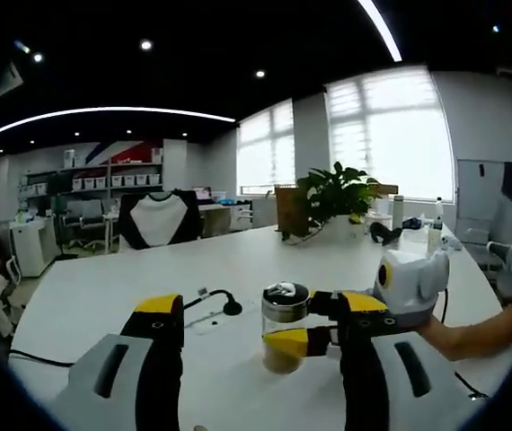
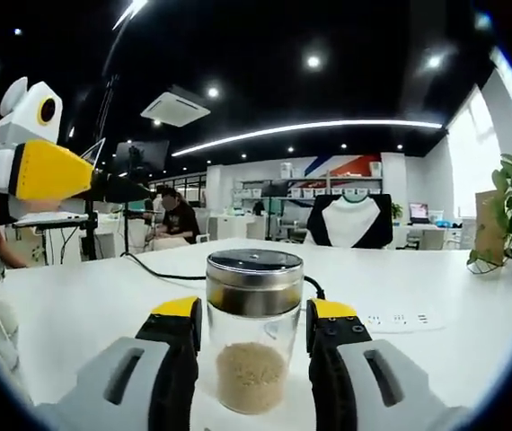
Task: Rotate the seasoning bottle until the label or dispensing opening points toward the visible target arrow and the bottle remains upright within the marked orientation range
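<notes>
White table (image 2: 436,296), power strip (image 2: 400,319), potted plant (image 1: 332,197)

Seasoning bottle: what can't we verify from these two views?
- Target arrow and orientation marks: none to be made out on the table in either view.
- Label or opening direction: seasoning bottle shows plain glass; right gripper view has the lid edge-on.
- Bottle base: cut off by the bottom edge, right gripper view.
- Right gripper contact: jaws flank the glass; touch unclear.
</notes>
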A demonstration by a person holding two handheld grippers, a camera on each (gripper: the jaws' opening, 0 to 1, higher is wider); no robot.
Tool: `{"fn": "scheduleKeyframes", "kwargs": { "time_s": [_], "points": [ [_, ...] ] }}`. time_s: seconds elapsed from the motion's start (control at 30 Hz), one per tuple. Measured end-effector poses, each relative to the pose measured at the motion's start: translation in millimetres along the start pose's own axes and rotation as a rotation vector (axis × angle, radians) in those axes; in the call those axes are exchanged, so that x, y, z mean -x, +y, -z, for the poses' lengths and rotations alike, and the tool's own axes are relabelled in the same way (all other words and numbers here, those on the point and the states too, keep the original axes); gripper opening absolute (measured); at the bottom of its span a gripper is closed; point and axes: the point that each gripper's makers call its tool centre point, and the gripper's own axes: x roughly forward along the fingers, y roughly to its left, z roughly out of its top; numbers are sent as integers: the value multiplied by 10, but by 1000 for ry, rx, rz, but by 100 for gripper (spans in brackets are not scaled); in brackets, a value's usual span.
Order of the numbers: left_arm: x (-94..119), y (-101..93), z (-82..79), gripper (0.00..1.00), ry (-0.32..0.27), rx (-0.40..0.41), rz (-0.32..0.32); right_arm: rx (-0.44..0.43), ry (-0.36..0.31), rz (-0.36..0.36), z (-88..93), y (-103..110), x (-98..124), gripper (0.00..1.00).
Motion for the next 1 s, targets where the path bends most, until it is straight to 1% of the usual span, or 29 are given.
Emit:
{"fn": "scheduleKeyframes", "kwargs": {
  "time_s": [0.03,0.07,0.1,0.13,0.2,0.23,0.3,0.43,0.5,0.6,0.7,0.93,1.0],
  "points": [
    [0,-1,-2,73,-1,1,0,-6,-7,-4,-4,2,-3,43],
    [0,-4,-4,73,-1,1,2,-17,-12,-16,-4,17,-8,38],
    [-2,-12,-4,73,-1,3,6,-25,-31,-37,-36,54,-19,38],
    [-3,-20,-6,73,-1,4,9,-19,-18,-20,-9,21,2,38],
    [-6,-33,-9,73,0,5,14,-15,-29,-23,-26,25,3,37],
    [-4,-43,-13,73,0,3,18,-12,-30,-8,-30,11,5,37],
    [5,-53,-30,73,-2,3,18,-16,-33,-4,-34,4,13,37],
    [-5,-76,-90,73,-19,2,23,-14,-41,5,-41,-9,23,37],
    [-9,-96,-109,73,-24,4,31,-4,-48,16,-57,-23,37,37],
    [0,-118,-123,73,-22,-1,35,5,-72,16,-147,-23,81,37],
    [27,-147,-172,73,-31,-8,45,-2,-91,12,-239,-29,173,37],
    [68,-236,-268,73,-40,-41,57,-29,-86,6,-308,-103,425,37],
    [77,-295,-284,73,-40,-43,71,-23,-81,5,-320,-105,542,37]
  ]
}}
